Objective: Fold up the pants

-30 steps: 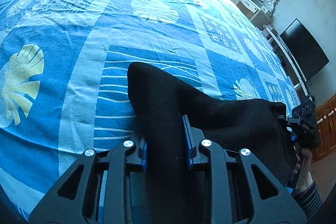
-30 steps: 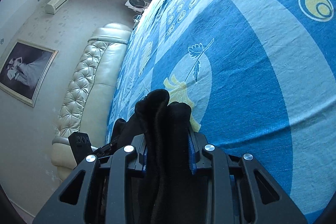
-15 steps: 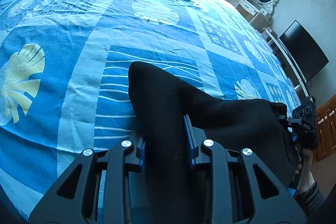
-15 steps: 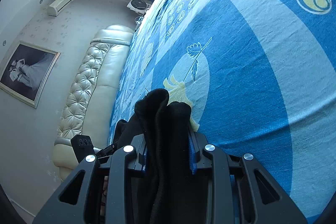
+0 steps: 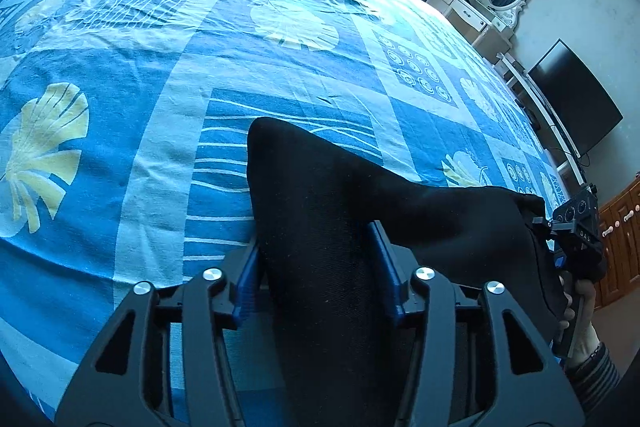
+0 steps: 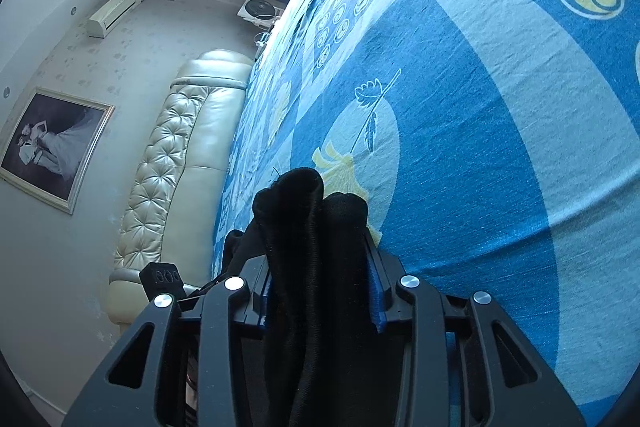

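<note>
our left gripper [image 5: 316, 259] was clamped on a bunched edge of the black pants [image 5: 340, 211], which hung stretched above the blue bedspread [image 5: 120, 75] to our right gripper [image 6: 316, 259], pinching thick folds. the cloth looked soft, light and floppy; we judged edges the best hold.

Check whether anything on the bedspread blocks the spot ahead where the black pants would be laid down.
Nothing visible does. Both the left gripper and right gripper are shut on the black pants, and the blue patterned bedspread ahead of them shows only its print and a few wrinkles.
</note>
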{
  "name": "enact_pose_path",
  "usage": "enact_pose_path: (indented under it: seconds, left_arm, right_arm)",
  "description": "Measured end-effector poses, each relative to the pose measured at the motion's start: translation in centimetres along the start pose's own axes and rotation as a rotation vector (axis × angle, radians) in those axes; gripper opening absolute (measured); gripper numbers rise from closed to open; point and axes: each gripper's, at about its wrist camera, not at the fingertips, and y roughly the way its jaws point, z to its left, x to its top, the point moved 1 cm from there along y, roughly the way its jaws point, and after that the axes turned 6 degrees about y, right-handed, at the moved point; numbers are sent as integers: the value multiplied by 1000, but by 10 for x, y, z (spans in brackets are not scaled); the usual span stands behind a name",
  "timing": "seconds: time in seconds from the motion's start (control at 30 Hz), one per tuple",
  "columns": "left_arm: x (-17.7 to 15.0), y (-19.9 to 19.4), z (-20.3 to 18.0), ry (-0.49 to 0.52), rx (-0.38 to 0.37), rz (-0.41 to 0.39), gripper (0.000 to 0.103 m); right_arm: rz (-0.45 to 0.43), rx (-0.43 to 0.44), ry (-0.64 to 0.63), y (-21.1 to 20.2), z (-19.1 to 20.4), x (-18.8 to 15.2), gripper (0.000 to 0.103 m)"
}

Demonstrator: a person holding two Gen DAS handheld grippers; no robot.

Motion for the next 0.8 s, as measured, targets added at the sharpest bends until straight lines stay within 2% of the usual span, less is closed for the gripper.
enact_pose_path:
  seconds: [0.17, 0.27, 0.4, 0.57, 0.8]
  left_arm:
    - [-14, -30, -1, -28, -40, -16, 88]
    - [-31, -49, -3, -79, -87, -2, 94]
    - [-67, -67, -3, -157, -162, 26, 95]
    - [-108, -80, -5, -229, -184, 38, 95]
    - [-134, -82, -12, -296, -231, 42, 95]
  right_arm:
    - [-32, -20, -1, -25, 9, -13, 58]
    - [-53, -5, 0, -50, 12, -26, 63]
    - [-55, -16, -1, -77, 12, -56, 66]
    - [-42, -46, -13, -94, 5, -93, 67]
    - [-38, -22, 38, -88, -7, -118, 69]
